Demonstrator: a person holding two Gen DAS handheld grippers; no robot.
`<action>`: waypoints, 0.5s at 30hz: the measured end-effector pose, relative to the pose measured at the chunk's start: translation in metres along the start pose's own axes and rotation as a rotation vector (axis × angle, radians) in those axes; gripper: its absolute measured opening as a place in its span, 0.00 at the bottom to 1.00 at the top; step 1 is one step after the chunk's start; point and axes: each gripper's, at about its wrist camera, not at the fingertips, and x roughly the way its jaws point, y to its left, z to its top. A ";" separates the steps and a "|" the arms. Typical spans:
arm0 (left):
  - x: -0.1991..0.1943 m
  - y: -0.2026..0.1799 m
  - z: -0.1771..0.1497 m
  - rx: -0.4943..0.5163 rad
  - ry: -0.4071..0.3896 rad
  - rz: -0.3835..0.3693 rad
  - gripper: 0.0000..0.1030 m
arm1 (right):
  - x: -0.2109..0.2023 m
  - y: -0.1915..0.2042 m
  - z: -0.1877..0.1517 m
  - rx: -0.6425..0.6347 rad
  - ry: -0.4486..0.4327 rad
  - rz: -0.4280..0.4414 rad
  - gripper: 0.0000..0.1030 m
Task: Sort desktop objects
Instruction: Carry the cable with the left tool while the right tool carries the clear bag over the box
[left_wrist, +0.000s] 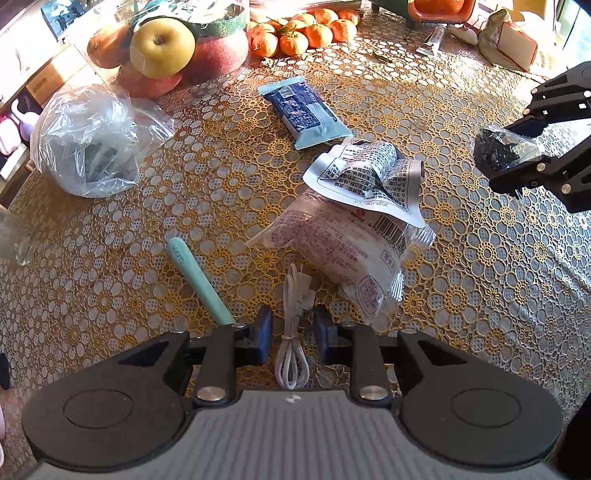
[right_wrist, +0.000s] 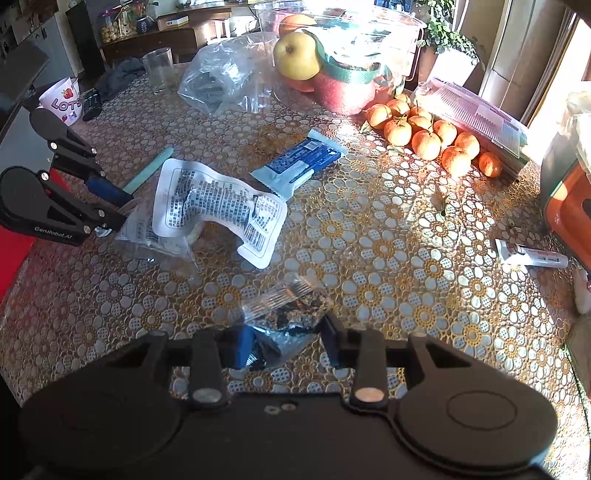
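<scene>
A tied white cable (left_wrist: 291, 332) lies on the lace tablecloth (left_wrist: 147, 229) between the blue pads of my left gripper (left_wrist: 292, 332). The pads stand a little apart, with a gap on each side of the cable, so this gripper is open. A mint-green stick (left_wrist: 199, 284) lies just left of it and a pink-printed clear packet (left_wrist: 332, 247) just right. My right gripper (right_wrist: 286, 343) is shut on a small clear packet with dark contents (right_wrist: 280, 317) and holds it above the table. In the left wrist view that packet (left_wrist: 506, 151) shows at the right edge.
A crumpled white pouch (left_wrist: 369, 177) rests on the pink packet, with a blue snack bar (left_wrist: 303, 110) beyond it. A clear plastic bag (left_wrist: 88, 144), a fruit bowl (left_wrist: 207, 48) and tangerines (left_wrist: 306, 33) stand further back. A glass (right_wrist: 159, 70) and a tube (right_wrist: 532, 256) are also there.
</scene>
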 end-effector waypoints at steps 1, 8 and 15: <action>-0.001 -0.001 0.000 -0.001 -0.001 -0.004 0.12 | 0.000 0.000 0.000 0.000 0.000 -0.001 0.37; -0.011 -0.007 -0.005 -0.021 -0.023 -0.011 0.11 | -0.009 0.003 -0.001 -0.003 -0.002 -0.016 0.37; -0.039 -0.006 -0.015 -0.064 -0.055 0.004 0.11 | -0.028 0.015 -0.004 -0.014 -0.013 -0.020 0.37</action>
